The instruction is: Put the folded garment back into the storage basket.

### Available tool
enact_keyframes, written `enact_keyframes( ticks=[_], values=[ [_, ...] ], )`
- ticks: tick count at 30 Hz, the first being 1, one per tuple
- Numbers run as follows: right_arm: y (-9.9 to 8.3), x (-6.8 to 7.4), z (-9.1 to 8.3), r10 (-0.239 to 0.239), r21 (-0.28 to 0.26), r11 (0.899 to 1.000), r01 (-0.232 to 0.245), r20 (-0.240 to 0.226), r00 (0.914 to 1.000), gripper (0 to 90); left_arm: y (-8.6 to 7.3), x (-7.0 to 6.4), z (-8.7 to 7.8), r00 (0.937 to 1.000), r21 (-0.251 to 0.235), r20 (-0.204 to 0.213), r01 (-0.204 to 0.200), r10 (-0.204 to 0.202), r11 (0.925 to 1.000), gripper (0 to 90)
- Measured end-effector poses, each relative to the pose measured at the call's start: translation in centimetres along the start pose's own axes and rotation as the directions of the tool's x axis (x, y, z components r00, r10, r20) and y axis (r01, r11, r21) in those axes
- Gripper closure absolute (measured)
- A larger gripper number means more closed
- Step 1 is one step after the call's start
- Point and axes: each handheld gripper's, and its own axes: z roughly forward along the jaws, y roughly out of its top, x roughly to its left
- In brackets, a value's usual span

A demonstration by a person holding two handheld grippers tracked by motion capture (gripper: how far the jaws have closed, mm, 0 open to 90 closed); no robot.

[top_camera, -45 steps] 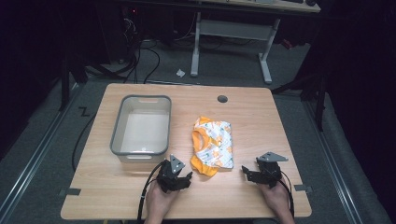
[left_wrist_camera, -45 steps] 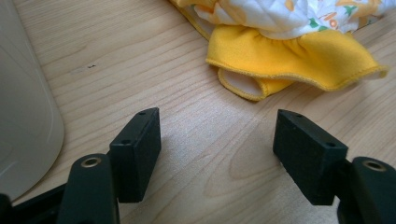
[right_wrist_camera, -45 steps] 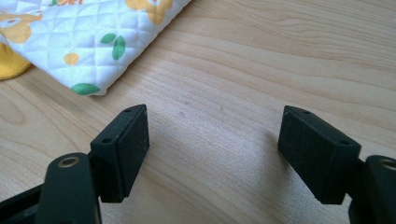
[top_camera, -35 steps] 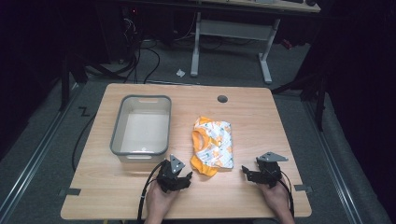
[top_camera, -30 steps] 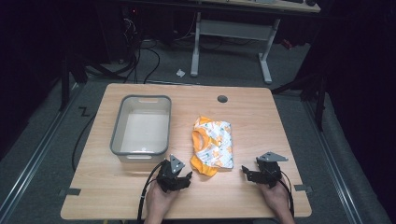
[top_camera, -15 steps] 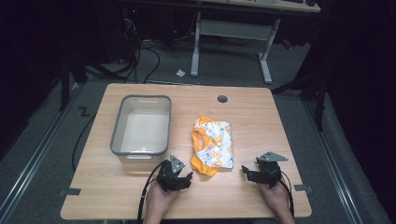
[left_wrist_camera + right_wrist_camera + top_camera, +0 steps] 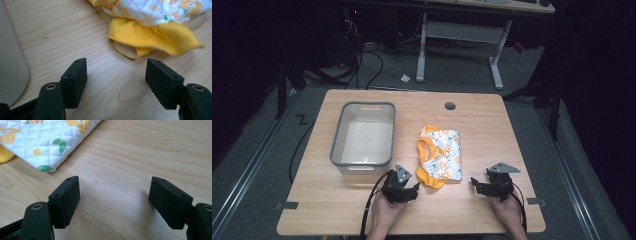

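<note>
While your 2 hands rest low on the near edge of the table [image 7: 492, 125], the grey bin [image 7: 363, 134] sits ahead and to the left of your left gripper [image 7: 401, 188], empty as far as the high view shows; its pale rim shows at the left edge of the left gripper view, close beside that gripper's left jaw. That probably makes it the drop spot, kept within a short carry.

Your left gripper has its jaws spread wide apart, holding nothing. Just ahead of them, slightly right, lies the folded garment [image 7: 439, 156], its yellow hem [image 7: 152, 40] pointing straight at the gap. I judge that is why you hold the gripper low and level: the loose hem is the easiest edge to pinch.

Right of the garment, your right gripper [image 7: 493, 186] is also parted wide and empty. The quilted white corner [image 7: 47, 157] lies ahead and left of its left jaw, not touching it. With 1 gripper at each near corner, you seem set to lift the cloth evenly so it does not unfold.
</note>
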Motion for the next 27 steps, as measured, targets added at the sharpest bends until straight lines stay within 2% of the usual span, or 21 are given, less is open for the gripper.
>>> enact_keyframes(
  ticks=[5, 11, 15, 22, 27],
  values=[
    [0.0, 0.0, 0.0, -0.001, 0.0, 1.0, 0.001, 0.0, 1.0, 25.1, 0.3, -0.3, -0.3, 1.0, -0.014, 0.009, -0.004, 0.004, 0.9999, 33.6],
    [0.0, 0.0, 0.0, 0.0, 0.0, 1.0, 0.0, 0.0, 1.0, 25.0, 1.5, -0.6, -0.6, 0.9986, -0.018, 0.051, 0.011, -0.01, 0.9998, 33.1],
    [0.0, 0.0, 0.0, -0.001, 0.0, 1.0, 0.001, 0.0, 1.0, 25.0, 2.1, -0.9, -0.3, 0.9978, -0.02, 0.064, 0.019, -0.018, 0.9996, 31.4],
    [0.0, 0.0, 0.0, -0.001, 0.0, 1.0, 0.001, -0.001, 1.0, 25.0, 3.4, -1.4, -0.2, 0.9979, -0.036, 0.062, 0.018, -0.016, 0.9992, 30.6],
    [0.0, 0.0, 0.0, -0.002, 0.0, 1.0, 0.002, -0.001, 1.0, 25.0, 4.8, -1.4, 0.1, 0.9989, -0.042, 0.046, -0.003, 0.004, 0.9991, 28.8]
  ],
)
